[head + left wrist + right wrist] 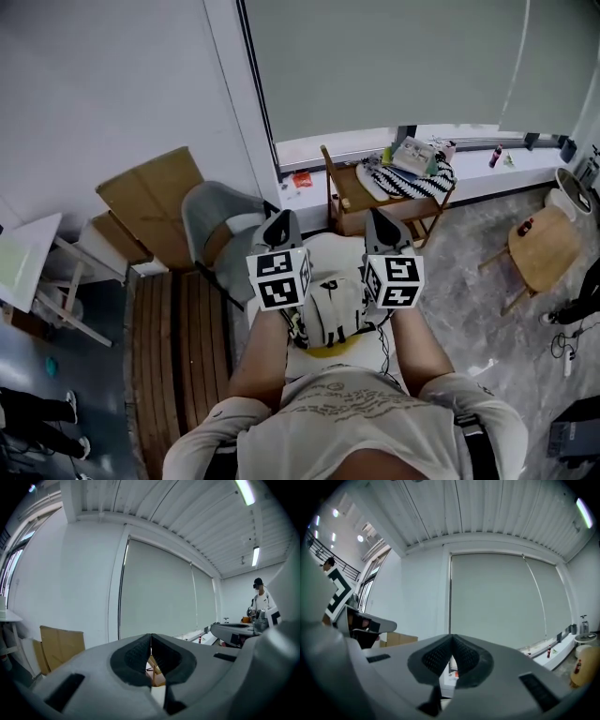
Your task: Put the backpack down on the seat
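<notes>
On the left gripper (151,643): grey moulded shell, black dimpled pads pressed tip to tip, nothing between. On the right gripper (451,645): same build, likewise closed and empty. Side by side, pointing away from the body, each with a white cube of black square markers.

Low between the two forearms, just under the cubes: the backpack (333,309), cream-white, rounded and soft-looking, with black cords along it and a yellow edge at the near side. Gripped by neither pair of jaws. Cannot tell what bears it.

Farther left: a grey chair (214,225) with a smooth curved shell. Beside it, flat brown cardboard (155,197) against the white wall.

Farther right: a wooden chair (342,197) on slim legs, carrying a black-and-white striped cloth (417,183) with a pale packet (412,153) on top.

Far right: a round wooden stool (544,253) on mottled grey floor.

On the white sill (534,161): a small dark-red bottle (494,157).
</notes>
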`<state>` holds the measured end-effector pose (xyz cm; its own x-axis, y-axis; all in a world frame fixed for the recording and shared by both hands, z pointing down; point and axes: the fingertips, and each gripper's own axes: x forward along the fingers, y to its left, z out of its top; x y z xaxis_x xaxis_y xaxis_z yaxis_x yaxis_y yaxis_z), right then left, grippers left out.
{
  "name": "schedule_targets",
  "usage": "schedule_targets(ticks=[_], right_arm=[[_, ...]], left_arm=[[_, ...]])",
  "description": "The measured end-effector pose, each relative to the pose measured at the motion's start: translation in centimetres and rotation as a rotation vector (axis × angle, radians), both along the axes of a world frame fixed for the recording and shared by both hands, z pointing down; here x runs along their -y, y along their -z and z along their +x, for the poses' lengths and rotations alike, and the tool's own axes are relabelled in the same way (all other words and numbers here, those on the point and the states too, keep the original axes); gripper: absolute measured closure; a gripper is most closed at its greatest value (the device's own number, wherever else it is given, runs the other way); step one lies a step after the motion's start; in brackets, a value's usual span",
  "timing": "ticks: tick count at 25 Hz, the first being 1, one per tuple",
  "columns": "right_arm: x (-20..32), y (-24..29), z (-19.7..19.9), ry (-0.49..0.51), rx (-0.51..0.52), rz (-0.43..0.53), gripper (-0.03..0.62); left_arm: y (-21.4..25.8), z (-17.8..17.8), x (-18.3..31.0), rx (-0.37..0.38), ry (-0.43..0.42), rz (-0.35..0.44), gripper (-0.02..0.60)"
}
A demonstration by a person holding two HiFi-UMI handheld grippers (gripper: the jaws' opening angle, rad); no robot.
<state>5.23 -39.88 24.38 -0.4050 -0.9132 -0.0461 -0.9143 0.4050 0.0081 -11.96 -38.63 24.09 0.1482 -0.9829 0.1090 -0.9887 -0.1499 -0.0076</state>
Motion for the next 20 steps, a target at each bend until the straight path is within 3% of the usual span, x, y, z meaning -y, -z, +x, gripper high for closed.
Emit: schedule_targets(ticks=[20], right_arm=[[0.0,-0.8,-0.9,0.009,0.025,0.0,0.568]], left_arm=[[-1.3,-0.5,0.1,-0.006,-0.035,0.002,0.558]])
